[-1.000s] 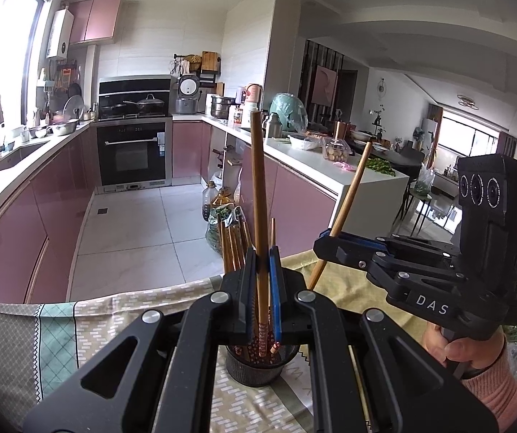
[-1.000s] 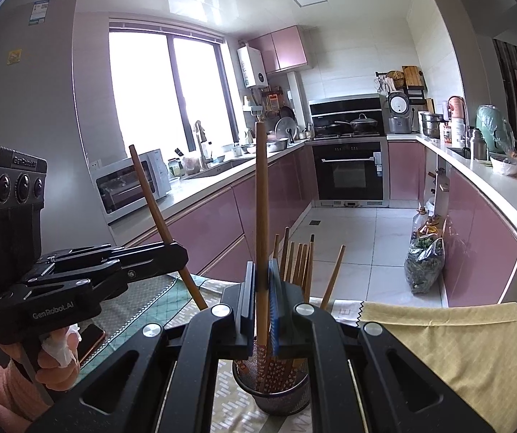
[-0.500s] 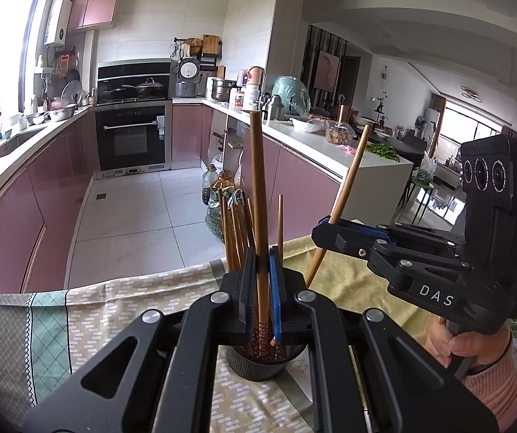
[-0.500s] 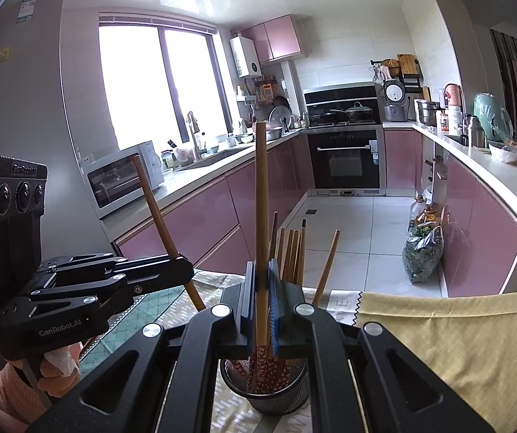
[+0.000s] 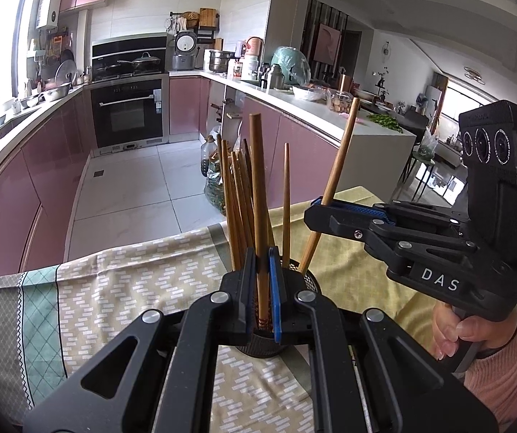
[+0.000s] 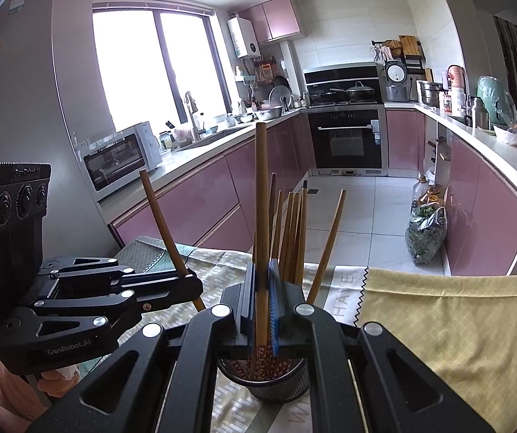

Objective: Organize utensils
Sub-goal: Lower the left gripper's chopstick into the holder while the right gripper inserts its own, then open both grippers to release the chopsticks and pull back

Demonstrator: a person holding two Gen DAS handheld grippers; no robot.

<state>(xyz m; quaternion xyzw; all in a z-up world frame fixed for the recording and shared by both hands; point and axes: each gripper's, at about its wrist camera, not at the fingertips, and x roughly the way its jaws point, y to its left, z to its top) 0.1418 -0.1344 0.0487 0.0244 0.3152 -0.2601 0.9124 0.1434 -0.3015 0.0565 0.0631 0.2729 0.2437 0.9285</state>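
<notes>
A black mesh holder (image 5: 307,281) stands on the cloth-covered table with several wooden chopsticks (image 5: 238,198) upright in it. My left gripper (image 5: 262,263) is shut on one chopstick (image 5: 257,180), held upright, its patterned lower end inside the holder's mouth. From the right, my right gripper (image 5: 318,205) grips a second, slanted chopstick (image 5: 337,166) that points down toward the holder's rim. In the right wrist view the right gripper (image 6: 262,278) is shut on its chopstick (image 6: 261,198) over the holder (image 6: 280,386), and the left gripper (image 6: 191,285) holds the other chopstick (image 6: 161,216) at the left.
A patterned tablecloth (image 5: 132,288) and a yellow cloth (image 6: 456,324) cover the table. Its far edge drops to the tiled kitchen floor (image 5: 125,195). Pink cabinets and worktops line both sides. A bag of greens (image 6: 426,234) sits on the floor. A hand in a pink sleeve (image 5: 474,342) holds the right gripper.
Both grippers have sunk toward the holder with their chopsticks, and the lower ends now reach deeper into it. Both views tilt further down. The grips are unchanged.
</notes>
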